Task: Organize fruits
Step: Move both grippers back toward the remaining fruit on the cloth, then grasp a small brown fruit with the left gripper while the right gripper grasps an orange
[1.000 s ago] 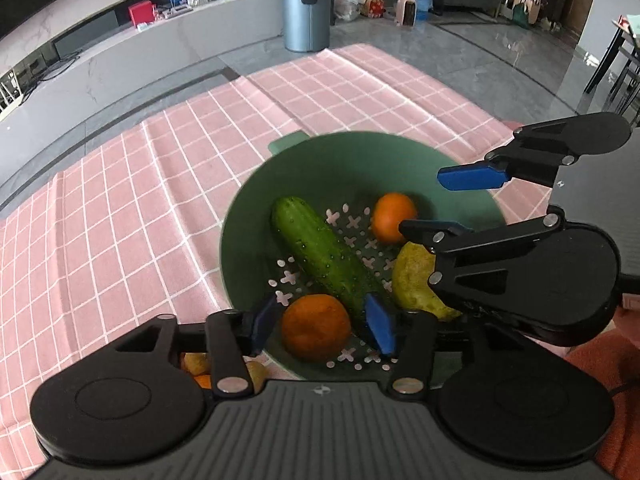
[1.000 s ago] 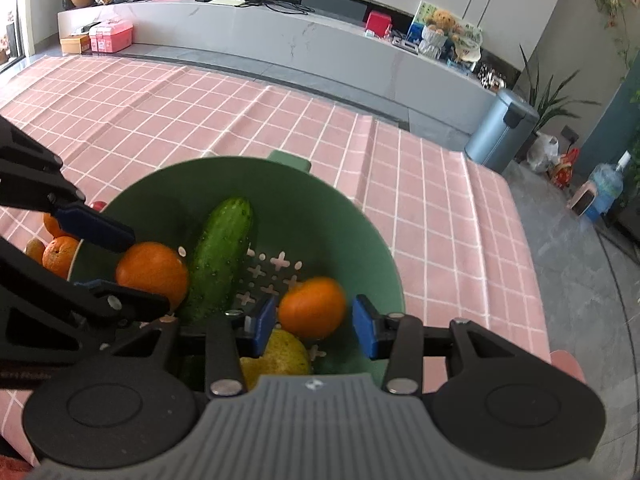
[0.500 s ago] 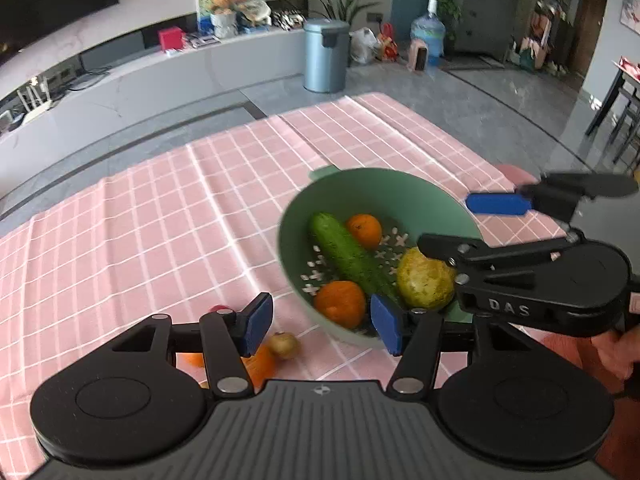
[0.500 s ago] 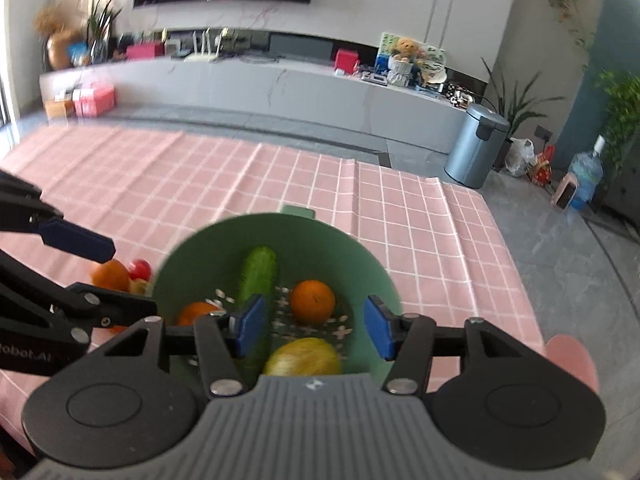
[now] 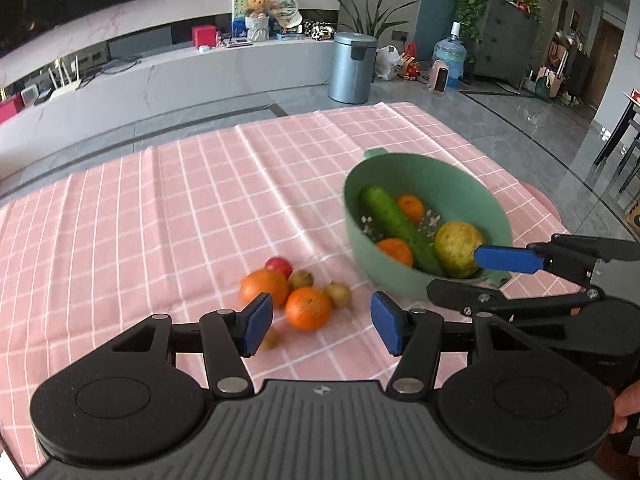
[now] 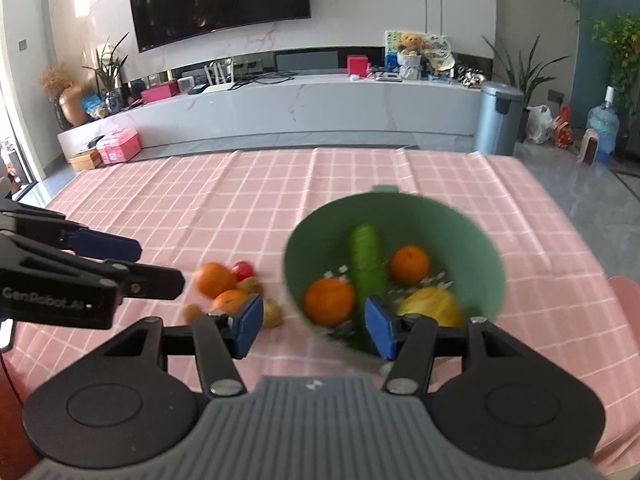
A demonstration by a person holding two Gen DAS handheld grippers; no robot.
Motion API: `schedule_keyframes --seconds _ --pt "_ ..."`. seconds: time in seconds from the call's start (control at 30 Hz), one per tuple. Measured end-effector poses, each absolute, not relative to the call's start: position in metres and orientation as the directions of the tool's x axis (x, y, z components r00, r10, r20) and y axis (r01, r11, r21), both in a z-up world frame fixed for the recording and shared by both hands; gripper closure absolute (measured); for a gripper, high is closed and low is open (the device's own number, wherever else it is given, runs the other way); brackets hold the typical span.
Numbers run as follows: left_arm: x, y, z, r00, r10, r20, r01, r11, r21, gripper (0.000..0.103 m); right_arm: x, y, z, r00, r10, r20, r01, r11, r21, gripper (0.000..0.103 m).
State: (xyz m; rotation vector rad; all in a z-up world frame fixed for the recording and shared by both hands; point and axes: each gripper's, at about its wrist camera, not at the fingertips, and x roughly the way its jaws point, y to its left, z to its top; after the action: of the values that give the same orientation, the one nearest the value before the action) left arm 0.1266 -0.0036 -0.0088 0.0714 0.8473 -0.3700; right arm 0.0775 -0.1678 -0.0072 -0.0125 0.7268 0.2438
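Both claws, left gripper [image 5: 322, 328] and right gripper [image 6: 314, 328], hung wide apart, empty. The green bowl [image 5: 472, 184] held cucumber [image 5: 396, 228], oranges, a pear; loose fruit [image 5: 308, 307] lay beside it on the pink cloth [image 5: 160, 208].

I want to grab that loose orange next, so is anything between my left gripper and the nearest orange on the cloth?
Nothing visible blocks it. The left gripper is open, and the nearest orange lies just beyond its fingertips on the tablecloth. Small brownish fruits sit beside it, not in front.
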Motion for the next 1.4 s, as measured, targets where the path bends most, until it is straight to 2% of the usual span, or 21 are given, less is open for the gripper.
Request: schedule_keyframes --seconds 0.67,0.87,1.13,1.4 --pt "0.132 0.052 -0.063 0.554 -0.344 -0.758 0.265 0.936 -0.232 0.037 0.1 -0.105 -0.061 0.671 0.173 -0.721 -0.306 0.95 -0.057 0.058" --pt "0.142 0.057 -0.077 0.545 -0.347 -0.763 0.24 0.937 -0.255 0.047 0.109 -0.096 -0.071 0.663 0.189 -0.724 -0.331 0.942 -0.057 0.061" --pt "0.163 0.054 -0.092 0.501 -0.348 -0.792 0.206 0.937 -0.281 0.06 0.12 -0.08 -0.084 0.665 0.219 -0.714 -0.435 0.89 -0.132 0.063" --pt "0.17 0.051 -0.099 0.486 -0.338 -0.806 0.193 0.941 -0.279 0.069 0.129 -0.074 -0.089 0.656 0.246 -0.714 -0.486 0.861 -0.149 0.063"
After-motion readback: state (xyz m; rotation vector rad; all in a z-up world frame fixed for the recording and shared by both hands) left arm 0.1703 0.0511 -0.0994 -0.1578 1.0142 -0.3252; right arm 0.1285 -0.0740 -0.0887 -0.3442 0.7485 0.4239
